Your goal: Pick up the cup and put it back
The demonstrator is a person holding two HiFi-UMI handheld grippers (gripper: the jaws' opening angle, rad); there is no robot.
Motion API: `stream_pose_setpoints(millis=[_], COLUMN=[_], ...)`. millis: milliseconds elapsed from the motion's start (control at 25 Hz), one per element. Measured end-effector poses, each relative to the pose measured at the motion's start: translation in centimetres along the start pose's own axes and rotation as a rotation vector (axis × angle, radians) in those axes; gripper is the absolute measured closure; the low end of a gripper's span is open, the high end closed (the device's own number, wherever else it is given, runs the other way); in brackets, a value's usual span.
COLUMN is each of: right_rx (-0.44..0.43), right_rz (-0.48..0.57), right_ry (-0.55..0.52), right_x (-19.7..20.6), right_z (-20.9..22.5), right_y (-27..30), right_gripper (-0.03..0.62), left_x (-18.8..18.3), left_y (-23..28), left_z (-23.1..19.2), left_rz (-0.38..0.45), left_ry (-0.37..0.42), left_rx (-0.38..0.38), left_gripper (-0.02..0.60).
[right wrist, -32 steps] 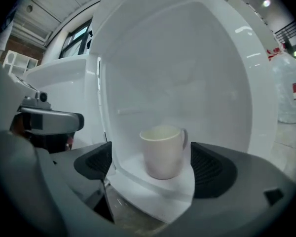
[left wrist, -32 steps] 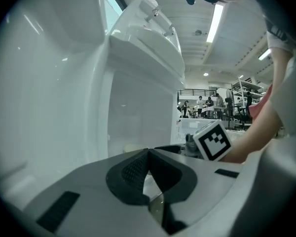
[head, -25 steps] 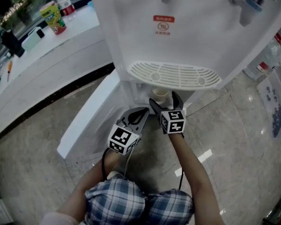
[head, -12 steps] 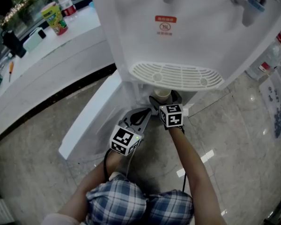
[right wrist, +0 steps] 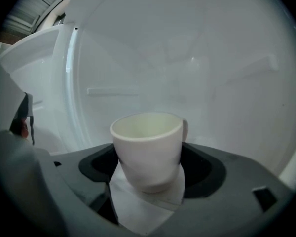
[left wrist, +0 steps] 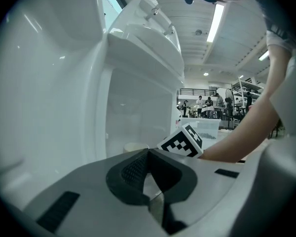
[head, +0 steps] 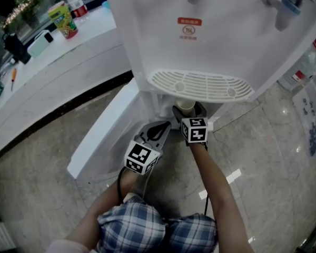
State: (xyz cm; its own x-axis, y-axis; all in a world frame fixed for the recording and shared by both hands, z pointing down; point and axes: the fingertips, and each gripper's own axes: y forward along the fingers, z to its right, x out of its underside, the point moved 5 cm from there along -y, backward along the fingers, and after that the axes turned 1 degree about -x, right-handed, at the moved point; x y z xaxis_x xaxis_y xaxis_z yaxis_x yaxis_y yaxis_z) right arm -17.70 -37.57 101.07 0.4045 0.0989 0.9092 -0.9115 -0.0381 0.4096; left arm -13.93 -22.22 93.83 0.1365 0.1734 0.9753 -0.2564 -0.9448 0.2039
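Note:
A cream paper cup (head: 185,105) (right wrist: 147,147) stands upright inside the open lower cabinet of a white water dispenser (head: 210,30), under its drip tray (head: 200,85). My right gripper (head: 187,110) (right wrist: 148,168) reaches into the cabinet. Its jaws are closing, with the cup between them and the pads touching its sides. My left gripper (head: 158,129) (left wrist: 147,154) hovers just left of the right one outside the cabinet, shut and empty. The cup's rim (left wrist: 135,146) shows beyond it in the left gripper view.
The cabinet door (head: 102,136) swings open to the left. A white counter (head: 47,62) at the far left carries a drink carton (head: 61,19) and a bottle (head: 75,0). Polished stone floor (head: 263,157) lies around; boxes stand at the right edge.
The right gripper has pushed a little deeper into the cabinet around the cup and its jaws have narrowed. The left gripper has stayed put.

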Motion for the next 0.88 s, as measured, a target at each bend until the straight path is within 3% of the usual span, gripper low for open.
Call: stream_pose_setpoints(millis=[320,560,880], right_rx=[-0.014,-0.093,-0.143], right_rz=[0.034,0.069,0.162], right_ry=[0.031,-0.1,-0.132], right_x=[0.4,-1.1,-3.2], right_z=[0.1,-2.0,-4.4], right_y=[-3.3,-8.7,-18.4], right_gripper=[0.186,0.186,0.186], left_x=[0.2,0.4,0.3], left_y=[-0.4,-0.6,-0.6], left_z=[0.0,-0.1,0.2], left_rz=[-0.008,-0.015,-0.019], left_ry=[-0.005,-0.01,-0.001], left_rx=[-0.006,-0.013,-0.006], left_gripper=[0.557,0.557,0.557])
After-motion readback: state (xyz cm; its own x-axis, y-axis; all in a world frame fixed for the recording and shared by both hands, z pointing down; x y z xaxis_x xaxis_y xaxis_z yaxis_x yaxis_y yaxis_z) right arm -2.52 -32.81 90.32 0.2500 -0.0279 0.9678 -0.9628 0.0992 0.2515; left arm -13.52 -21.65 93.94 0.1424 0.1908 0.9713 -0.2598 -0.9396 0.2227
